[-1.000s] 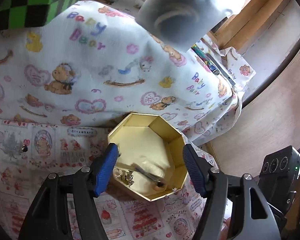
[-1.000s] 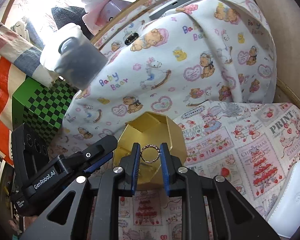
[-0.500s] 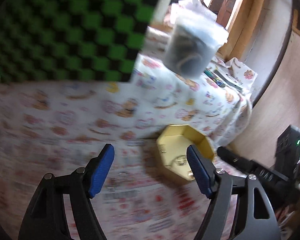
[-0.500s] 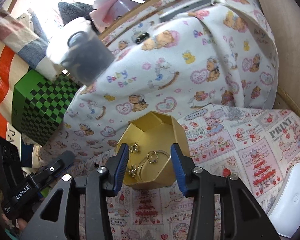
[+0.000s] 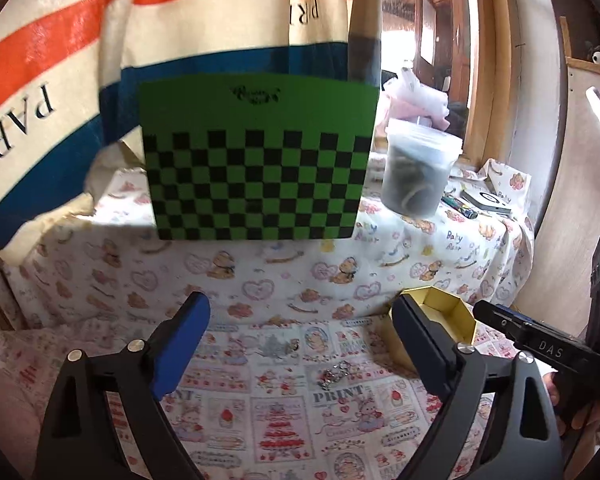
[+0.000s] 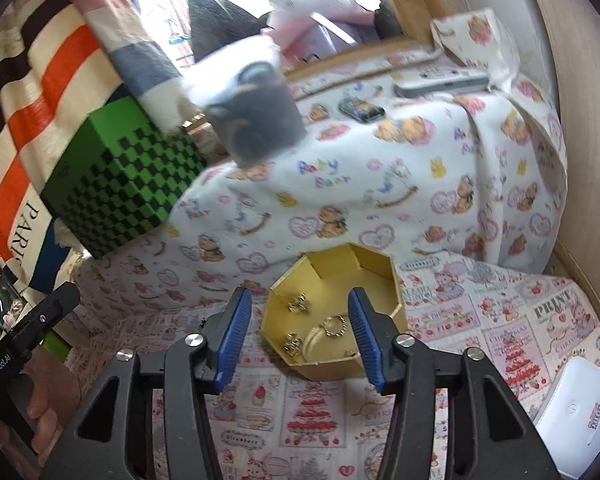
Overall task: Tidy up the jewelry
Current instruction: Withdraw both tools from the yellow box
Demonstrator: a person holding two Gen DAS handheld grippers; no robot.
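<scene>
An open gold octagonal box (image 6: 374, 276) sits on the patterned cloth. Inside lie a beaded ring (image 6: 334, 326), a bangle (image 6: 312, 340) and two small earrings (image 6: 299, 303). A silver chain piece (image 5: 334, 374) lies outside, at the box's 8 o'clock.

You see a matt gold card box (image 6: 380, 280) holding shiny metal rings (image 6: 334, 326). Printed cotton-like cloth (image 5: 300, 412) lies soft and matt beneath a glinting chain (image 5: 334, 374). Your left gripper (image 5: 300, 332) shows ribbed blue rubbery pads (image 5: 180, 340) (black frame, semi-gloss plastic).

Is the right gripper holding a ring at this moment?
No. The right gripper is open and empty, and the ring lies inside the gold box.
</scene>
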